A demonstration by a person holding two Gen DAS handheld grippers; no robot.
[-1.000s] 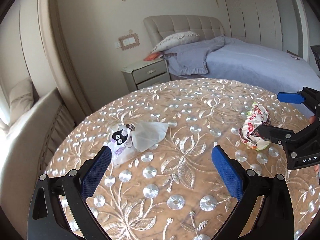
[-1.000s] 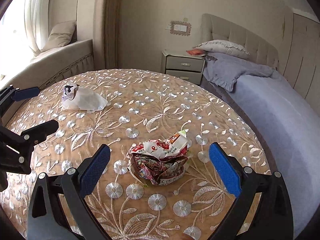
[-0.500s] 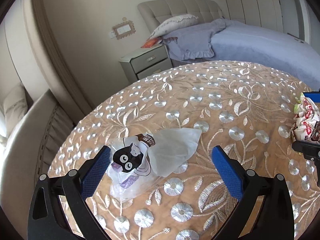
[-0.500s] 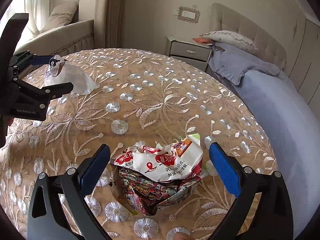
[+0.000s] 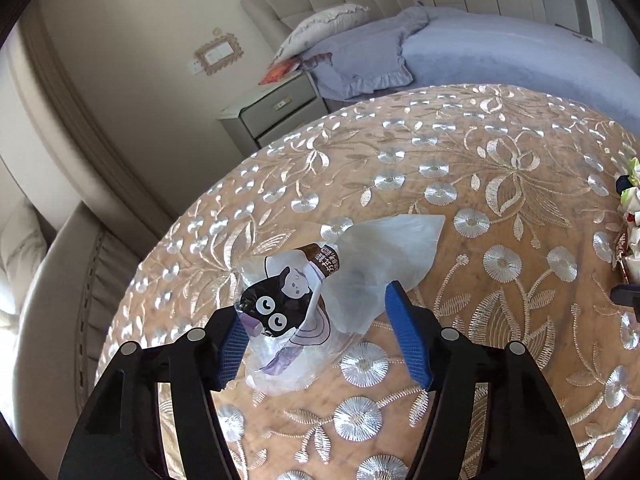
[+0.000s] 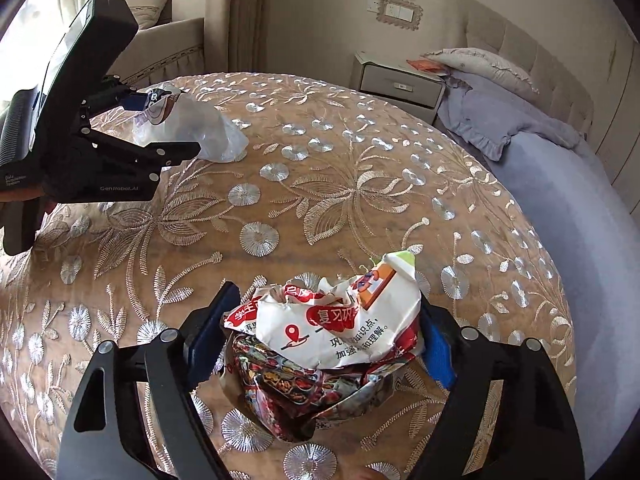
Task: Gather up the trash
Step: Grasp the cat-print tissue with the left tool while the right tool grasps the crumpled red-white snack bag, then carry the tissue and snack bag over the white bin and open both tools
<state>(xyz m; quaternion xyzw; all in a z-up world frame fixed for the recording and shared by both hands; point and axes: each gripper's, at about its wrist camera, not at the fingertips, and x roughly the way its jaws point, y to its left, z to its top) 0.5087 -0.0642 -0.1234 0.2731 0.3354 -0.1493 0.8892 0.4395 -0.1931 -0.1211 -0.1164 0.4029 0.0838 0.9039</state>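
Between our right gripper's (image 6: 320,344) blue pads sits the crumpled snack wrapper (image 6: 332,340), a red-and-white wad lying on the embroidered tablecloth (image 6: 320,200). The jaws have just been closing and now stand about two-thirds open, both pads right against the wad's sides; whether they press yet we cannot tell. We should finish the squeeze on the thick middle of the crumple, since the loose upper flap would slip free if we caught only that.

Further over, our left gripper (image 5: 316,332) straddles the clear plastic bag (image 5: 320,292) with the cartoon cat print. Its jaws have also just been closing and are near half open: the left pad is already against the printed end, while the right pad stands just clear of the film. The bag is thin and flat, so we judge it best to keep the tips low, almost on the cloth, and gather the film into a fold as we close, without snagging the embroidery.

Beyond the table stand a nightstand (image 5: 276,108) and a bed (image 5: 500,52). No bin shows in either view, so we lift only once both grips feel sure
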